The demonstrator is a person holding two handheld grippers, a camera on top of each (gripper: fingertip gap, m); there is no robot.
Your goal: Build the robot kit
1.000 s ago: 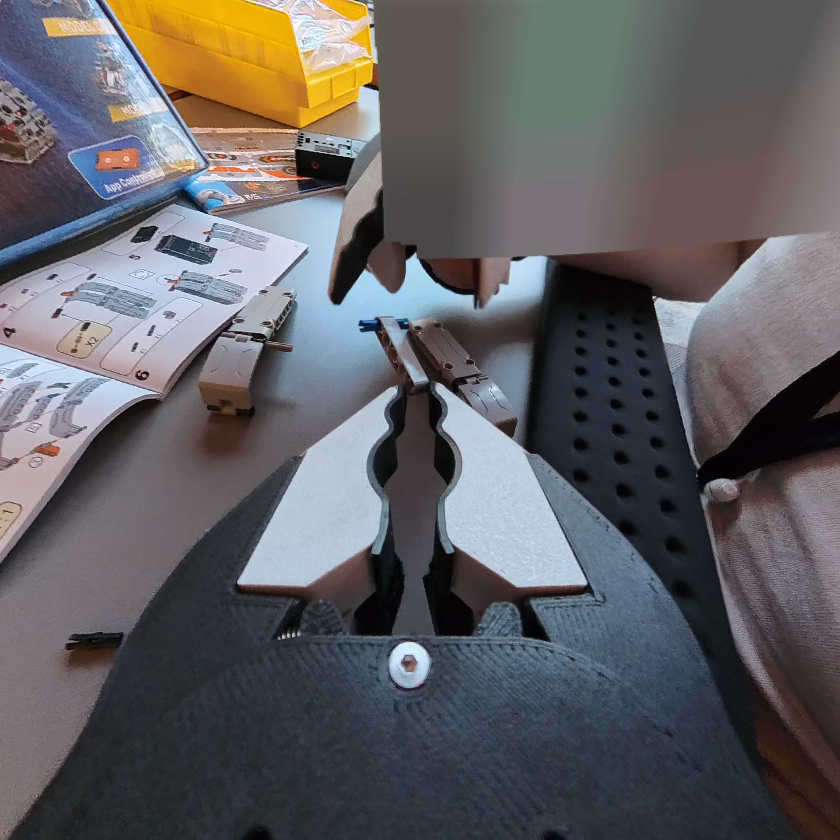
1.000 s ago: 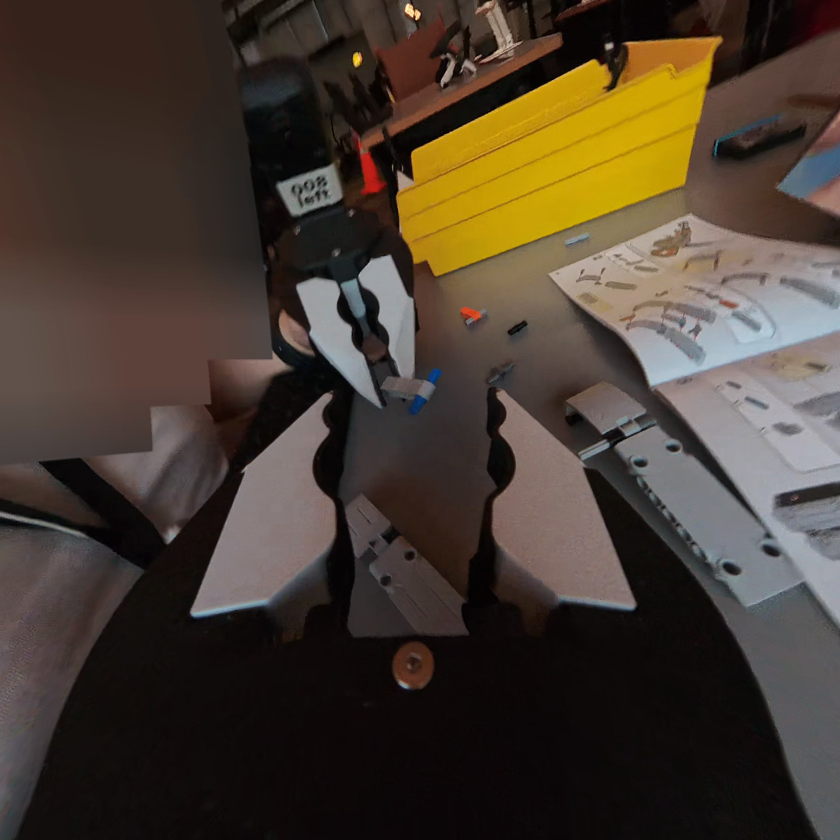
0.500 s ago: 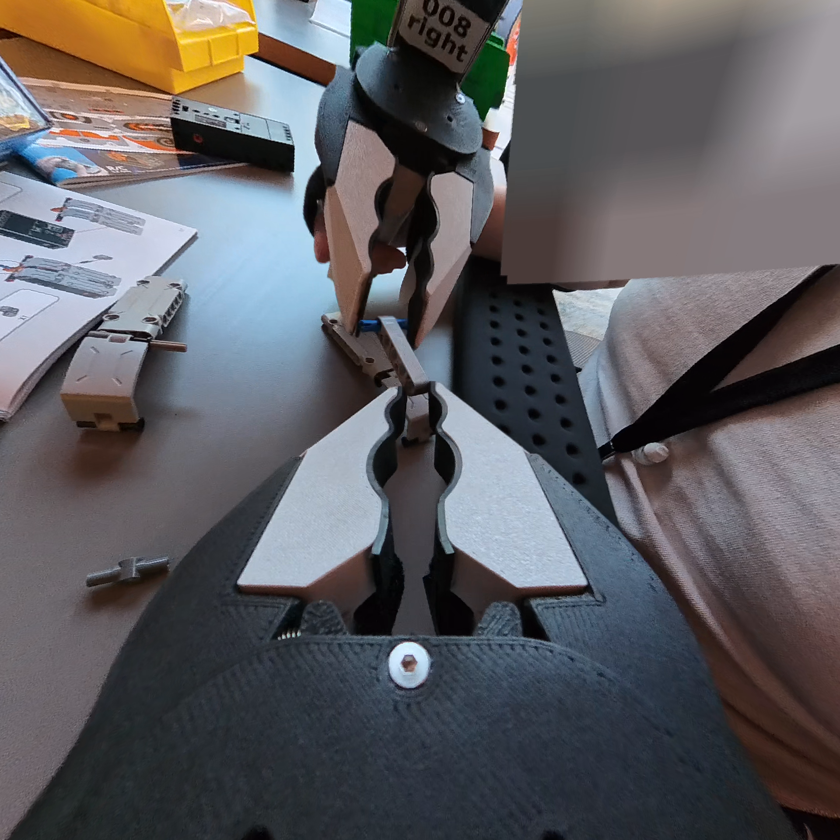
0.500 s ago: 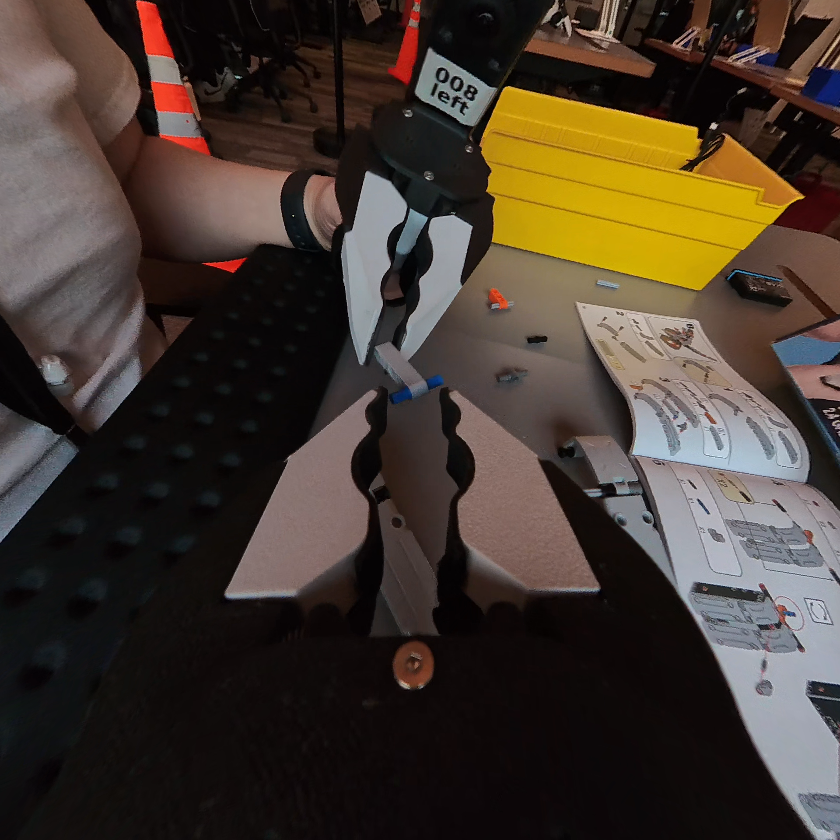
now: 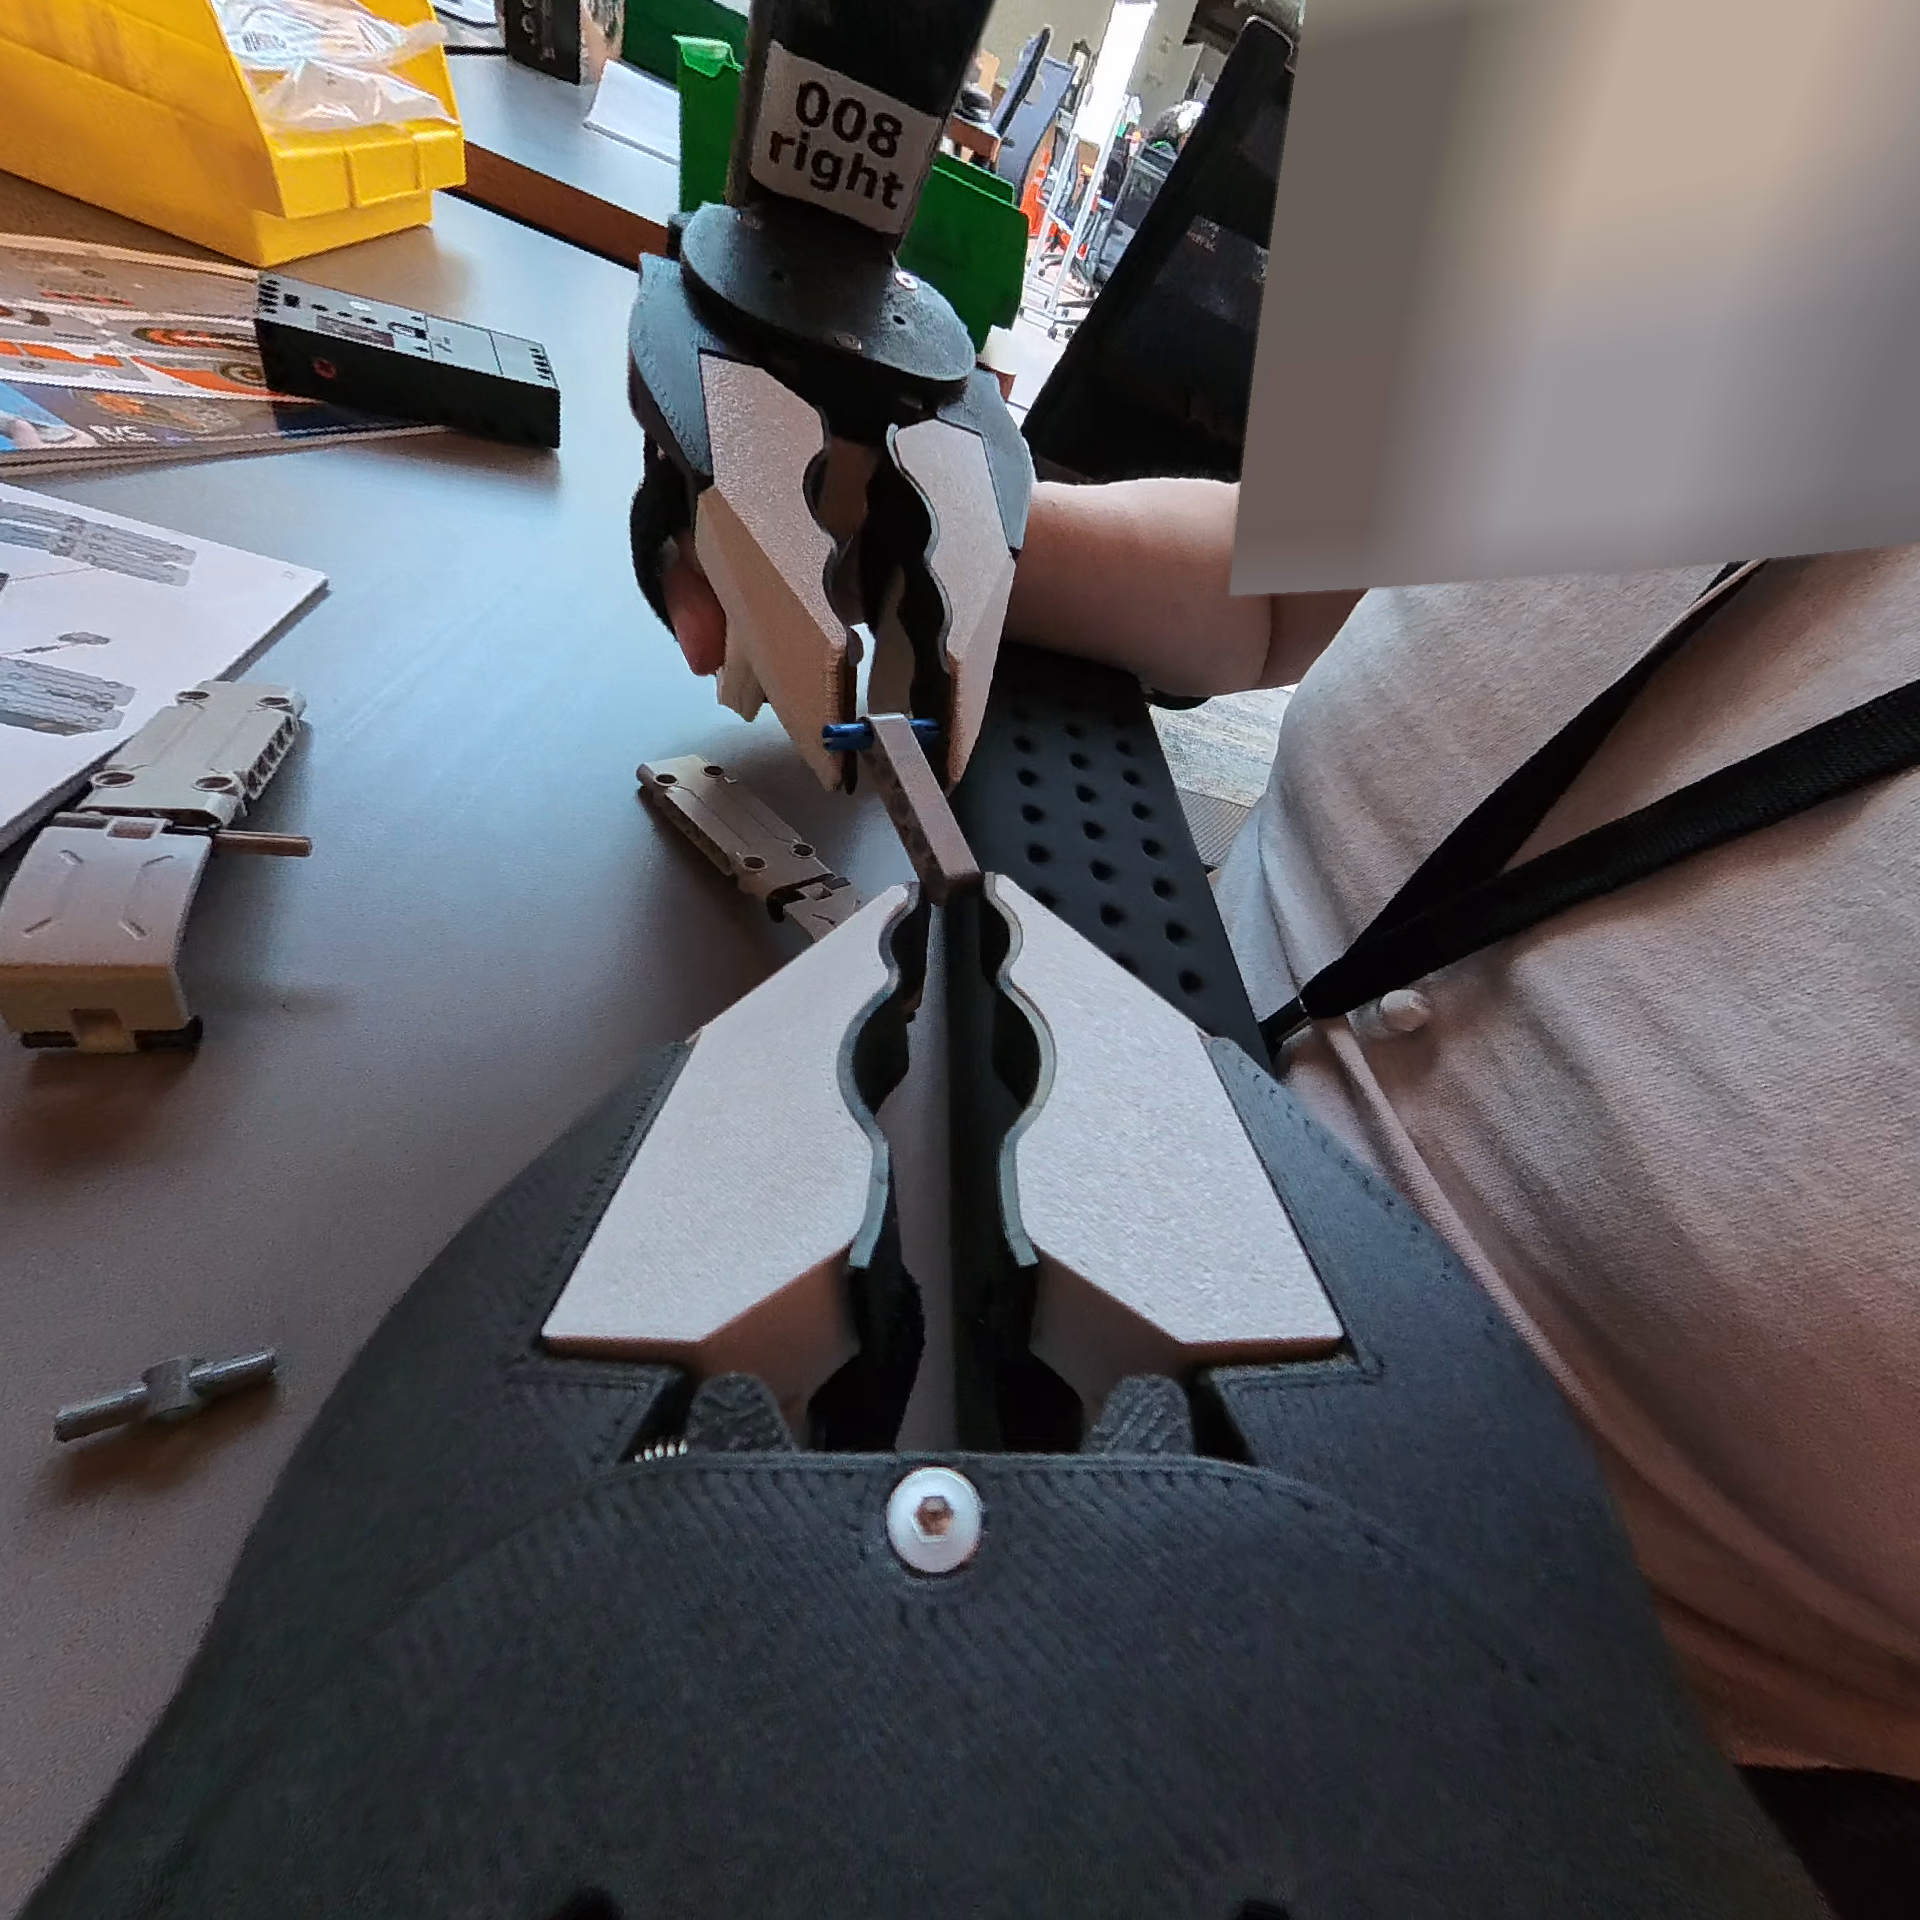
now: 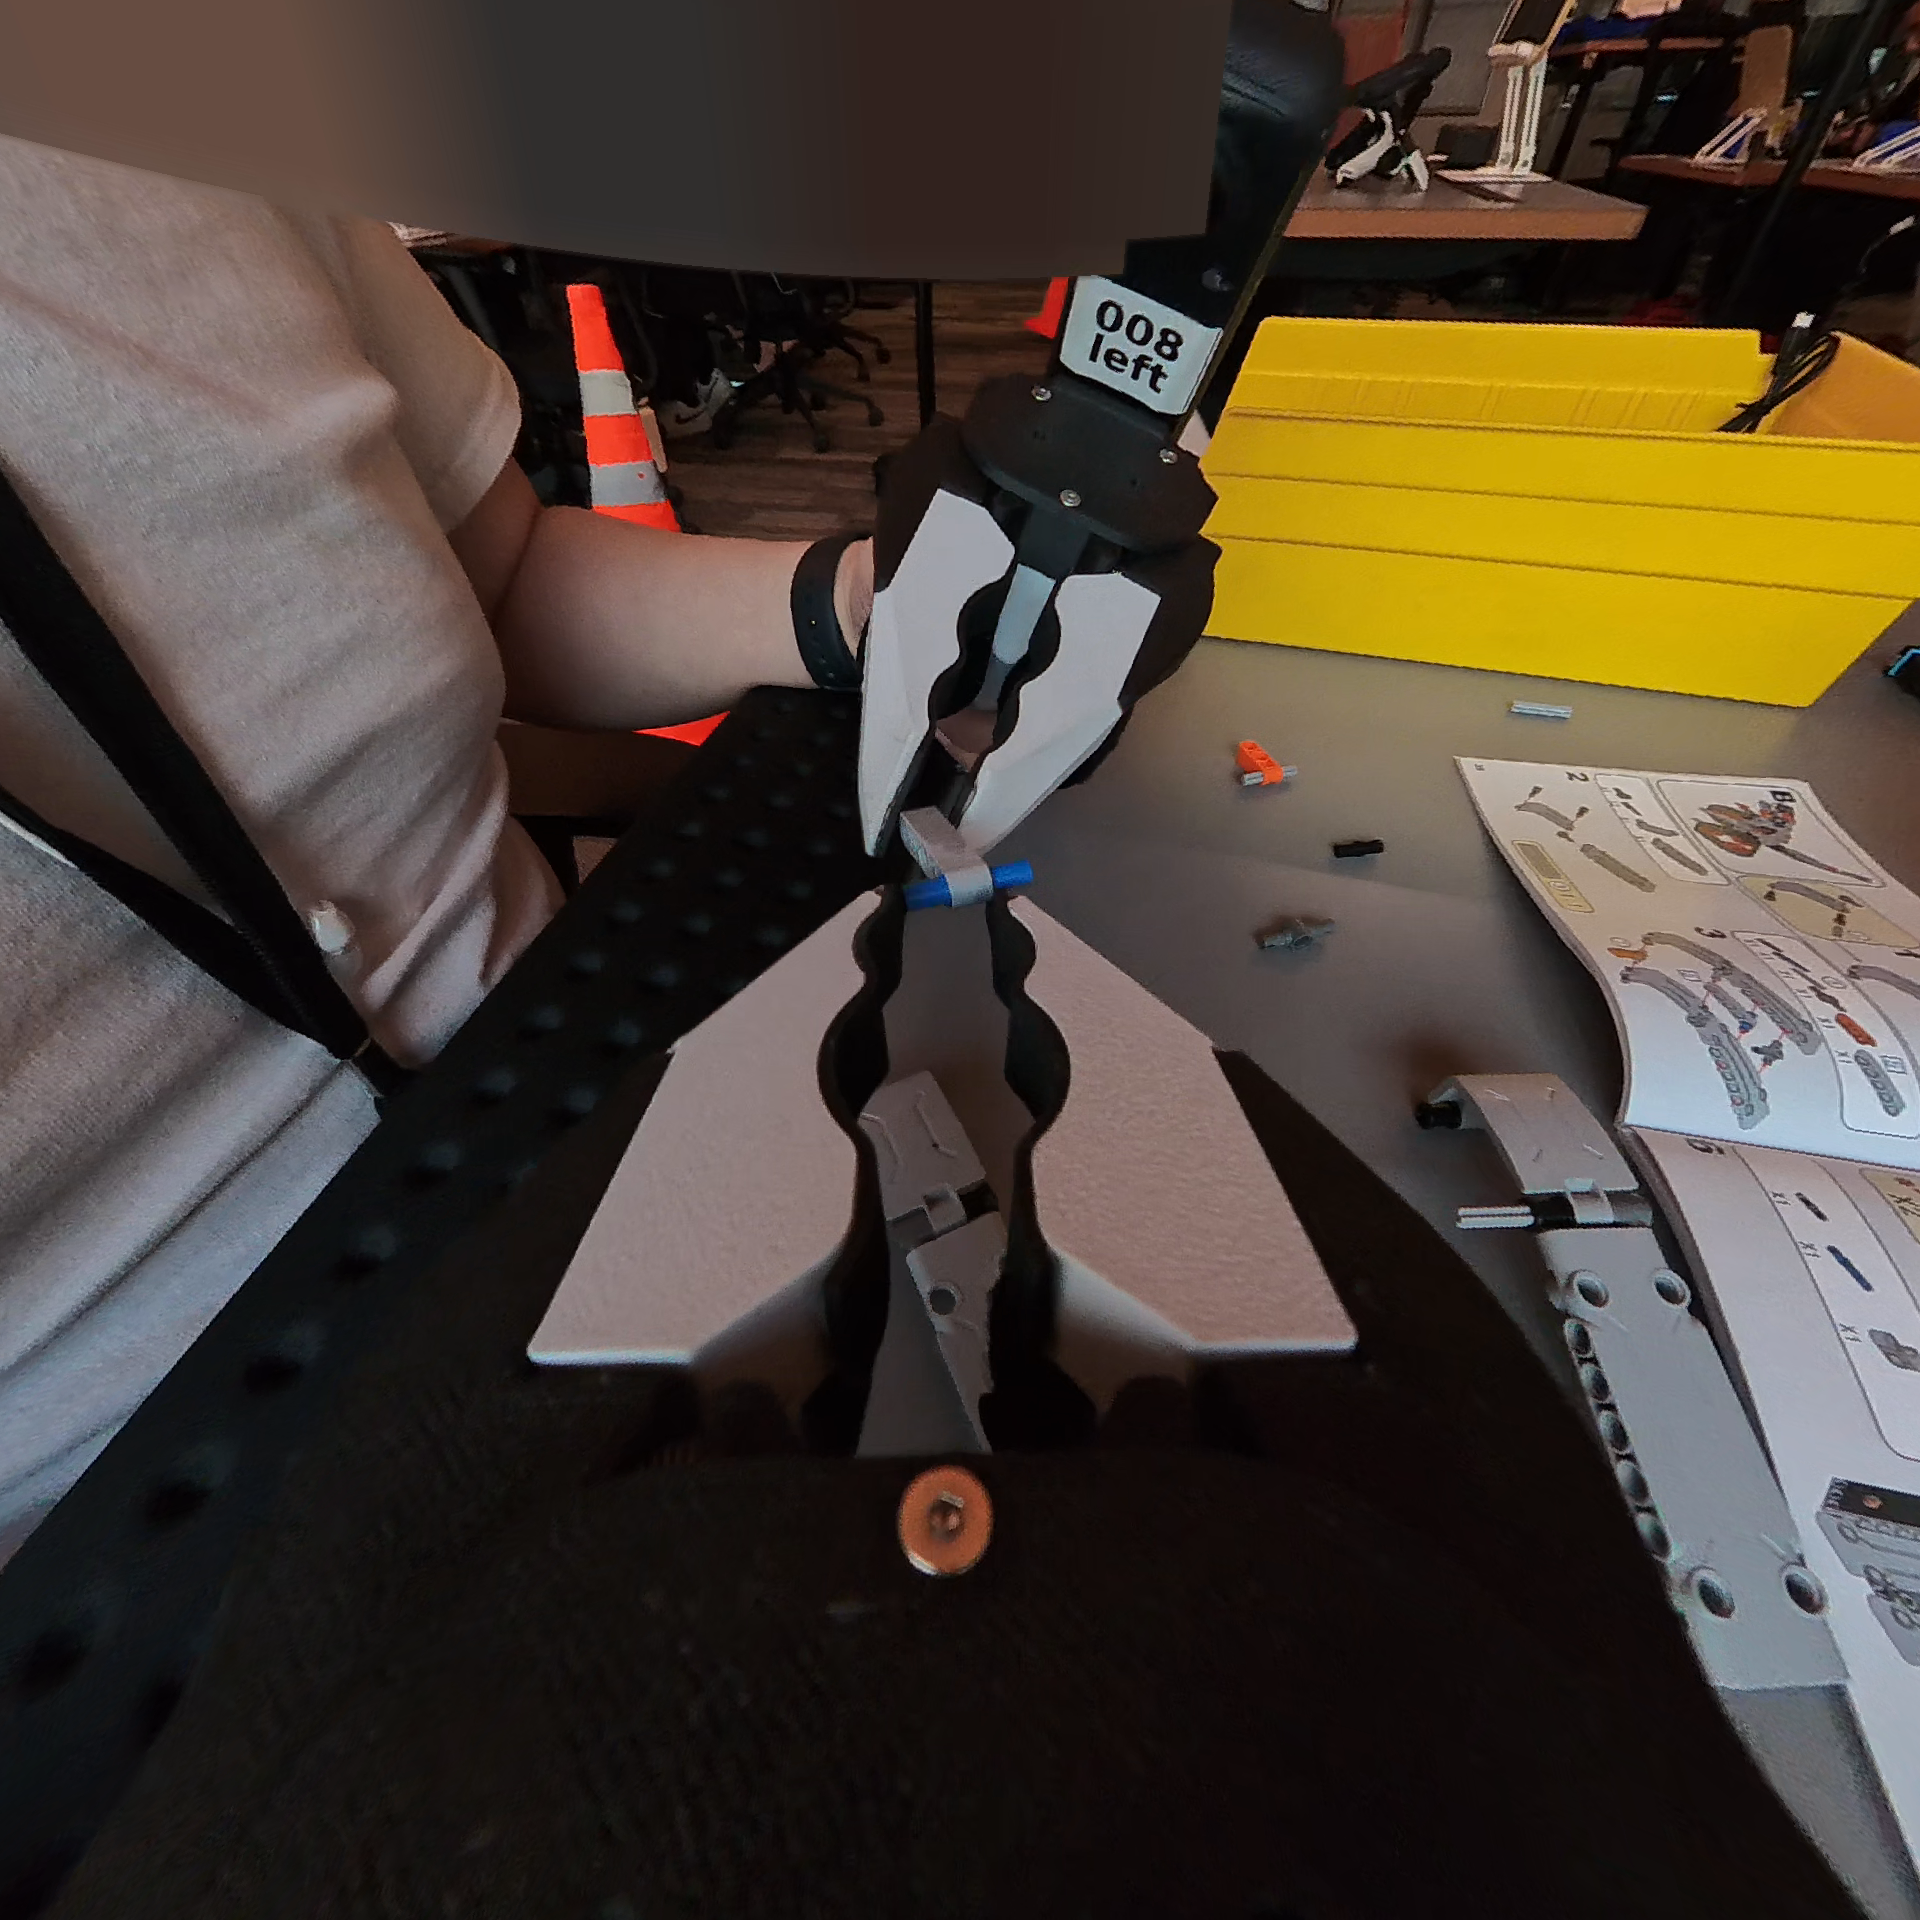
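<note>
My left gripper (image 5: 951, 894) is shut on the near end of a thin grey beam (image 5: 925, 810) and holds it above the table. A blue pin (image 5: 844, 736) crosses the beam's far end. My right gripper (image 5: 899, 769) faces it from the other side, its jaws a little apart, with its fingertips on either side of that end. In the right wrist view the blue pin (image 6: 966, 888) lies across the tips of my right gripper (image 6: 940, 909), just below the left gripper (image 6: 920, 836) and its beam (image 6: 940, 844). Whether the tips touch the pin I cannot tell.
On the dark table lie a long grey panel piece (image 5: 743, 831), a grey assembly (image 5: 114, 862), a small grey axle piece (image 5: 166, 1392), an open instruction booklet (image 6: 1714, 956) and a black box (image 5: 405, 364). A black perforated plate (image 5: 1081, 862) is along the table's edge. A yellow bin (image 6: 1507, 540) is behind. Only a small space, under 4 cm, lies between the two pairs of fingers. Both grippers' tips are roughly 12 cm from the black perforated plate (image 5: 1081, 862).
Both grippers rose and came together over the table's edge. The right gripper's jaws narrowed and its tips reached the blue pin on the beam held by the left gripper.
</note>
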